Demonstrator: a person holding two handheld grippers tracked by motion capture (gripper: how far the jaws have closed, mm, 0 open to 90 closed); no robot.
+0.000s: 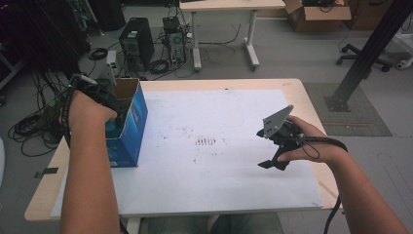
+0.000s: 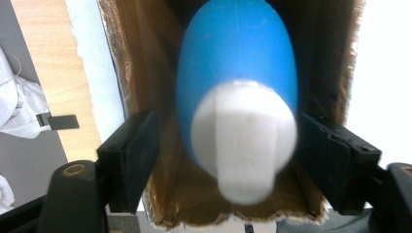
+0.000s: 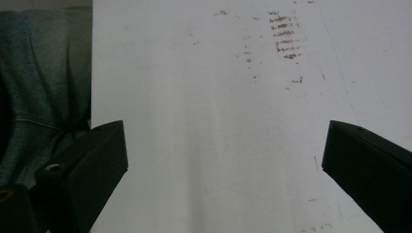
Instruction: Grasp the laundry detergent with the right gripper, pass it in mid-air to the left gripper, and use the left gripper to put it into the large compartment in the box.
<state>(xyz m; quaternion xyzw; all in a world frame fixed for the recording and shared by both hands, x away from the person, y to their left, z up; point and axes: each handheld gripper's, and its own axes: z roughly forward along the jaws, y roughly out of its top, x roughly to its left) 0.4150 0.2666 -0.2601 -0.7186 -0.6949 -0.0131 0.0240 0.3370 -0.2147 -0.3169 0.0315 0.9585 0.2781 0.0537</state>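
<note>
A blue bottle (image 2: 233, 63) with a white cap (image 2: 243, 145) lies inside an open blue cardboard box (image 1: 130, 127) at the table's left side, cap end towards the camera in the left gripper view. My left gripper (image 1: 113, 113) reaches into the box's open top. Its jaws stand either side of the bottle (image 2: 228, 131); brown box wall (image 2: 141, 73) shows in a small gap beside the left jaw, so the hold looks released. My right gripper (image 1: 275, 158) hovers over the white sheet (image 1: 219, 170) at the right, open (image 3: 224, 145) with nothing between its jaws.
The white sheet covers most of the wooden table (image 1: 48, 200) and carries some dark smudges (image 1: 205, 142) near its middle. Beyond the table are computer towers (image 1: 138, 41), tangled cables, another desk (image 1: 229, 7) and a black post (image 1: 370, 48) at the right.
</note>
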